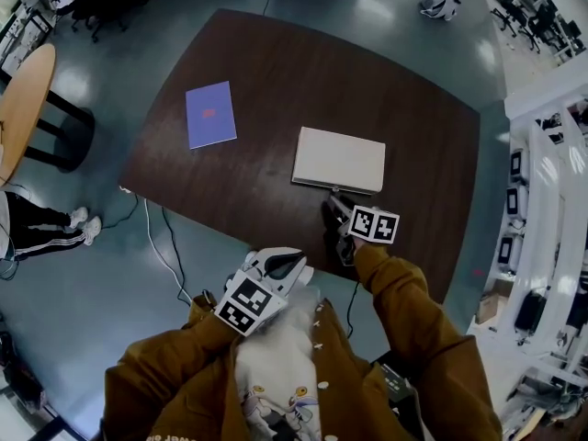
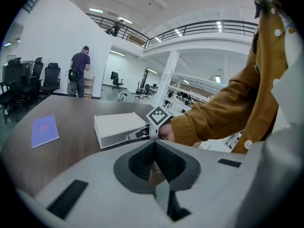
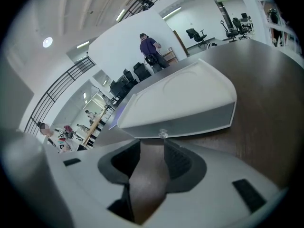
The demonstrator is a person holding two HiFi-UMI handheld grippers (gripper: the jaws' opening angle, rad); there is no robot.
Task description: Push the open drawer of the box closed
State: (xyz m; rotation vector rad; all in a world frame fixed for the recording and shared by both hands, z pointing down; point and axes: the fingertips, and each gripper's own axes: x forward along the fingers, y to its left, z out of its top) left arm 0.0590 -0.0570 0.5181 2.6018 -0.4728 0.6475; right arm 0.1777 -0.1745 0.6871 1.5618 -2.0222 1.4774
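Jaws, right gripper (image 3: 152, 148): stood apart with nothing clamped; bare brown wood showed through the gap.
Jaws, left gripper (image 2: 153, 148): pressed together, empty.
Box (image 1: 338, 159): white and flat, lying on the dark brown surface (image 1: 276, 72), toward the edge nearest the person.
Drawer front (image 3: 190, 122): grey, facing the right gripper; it looked pushed in, about flush under the lid's overhang (no gap could be made out in any view).
Knob (image 3: 163, 134): small and clear, on the drawer front, just ahead of the right jaw tips and nearer the one at that view's right.
Right gripper, position: at the box's near side, just beside the drawer front.
Left gripper, position: held back by the person's chest, off the surface and well apart from the box.
Booklet (image 1: 210, 114): blue-purple, flat on the surface, left of the box and apart from it.
Floor: a helmet (image 1: 440, 1) lay beyond the far edge of the surface.
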